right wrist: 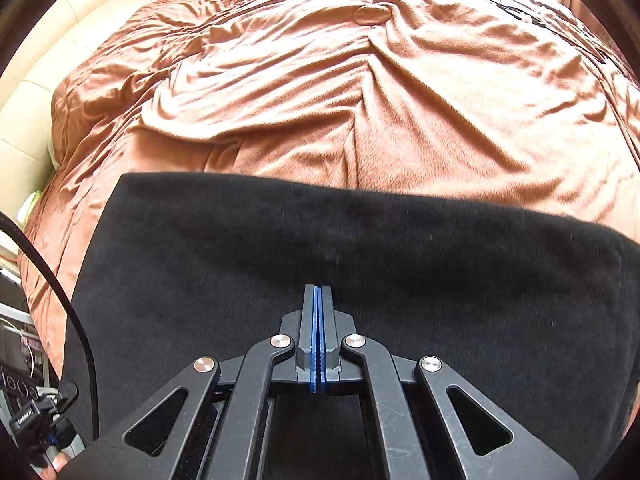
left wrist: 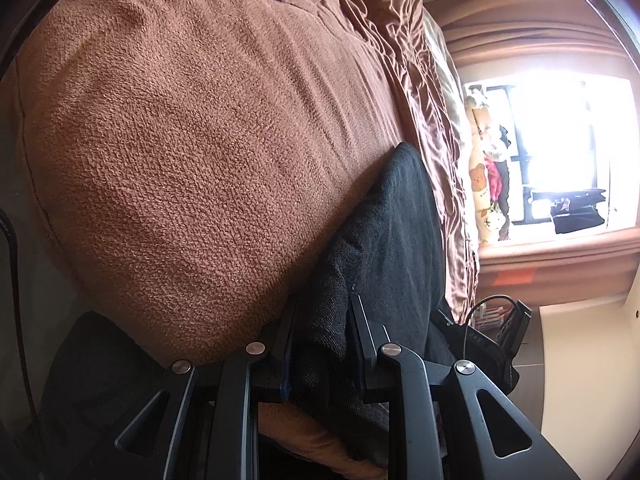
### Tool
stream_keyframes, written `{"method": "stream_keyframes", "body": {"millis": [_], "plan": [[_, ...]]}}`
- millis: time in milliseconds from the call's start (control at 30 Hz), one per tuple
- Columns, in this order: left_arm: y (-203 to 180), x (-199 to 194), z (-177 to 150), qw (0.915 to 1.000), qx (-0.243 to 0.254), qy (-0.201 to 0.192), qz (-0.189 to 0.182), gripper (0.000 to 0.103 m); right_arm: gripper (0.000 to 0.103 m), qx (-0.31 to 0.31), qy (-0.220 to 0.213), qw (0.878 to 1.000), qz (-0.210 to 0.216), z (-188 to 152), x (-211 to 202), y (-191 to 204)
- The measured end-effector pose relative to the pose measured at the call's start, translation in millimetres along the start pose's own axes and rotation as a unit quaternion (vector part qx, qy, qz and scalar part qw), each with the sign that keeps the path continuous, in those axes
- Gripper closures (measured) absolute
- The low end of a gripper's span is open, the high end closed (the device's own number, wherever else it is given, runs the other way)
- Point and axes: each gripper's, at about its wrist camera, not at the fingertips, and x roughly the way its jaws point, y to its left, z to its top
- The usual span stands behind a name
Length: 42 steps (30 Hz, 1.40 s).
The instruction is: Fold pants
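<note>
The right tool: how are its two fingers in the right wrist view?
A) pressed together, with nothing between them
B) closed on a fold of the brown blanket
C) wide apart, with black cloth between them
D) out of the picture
A: the blue pads of the right tool meet with no gap and no cloth caught, above the black pants that lie flat on the brown blanket.

White letters "DAS" on black device (left wrist: 476, 336), rest unreadable
</note>
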Motion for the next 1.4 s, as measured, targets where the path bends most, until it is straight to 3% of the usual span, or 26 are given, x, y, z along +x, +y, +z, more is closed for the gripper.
{"method": "stream_keyframes", "body": {"millis": [233,500,1000,1400], "plan": [[-1,2,1,1.0,0.003,-0.005,0.002,0.08,0.103,0.0,-0.012,1.0,-0.015,15,6,0],[-6,-2,-1,0.9996,0.026,-0.013,-0.002,0.083,0.103,0.006,0.002,1.0,-0.006,3,-1,0],[-49,-22,-6,0.9954,0.075,-0.024,-0.054,0.085,0.103,-0.003,0.026,0.997,0.068,-78,-48,0],[-119,-36,-30,0.9835,0.15,-0.024,-0.098,0.086,0.103,0.009,0.028,0.993,0.112,-136,-78,-11]]}}
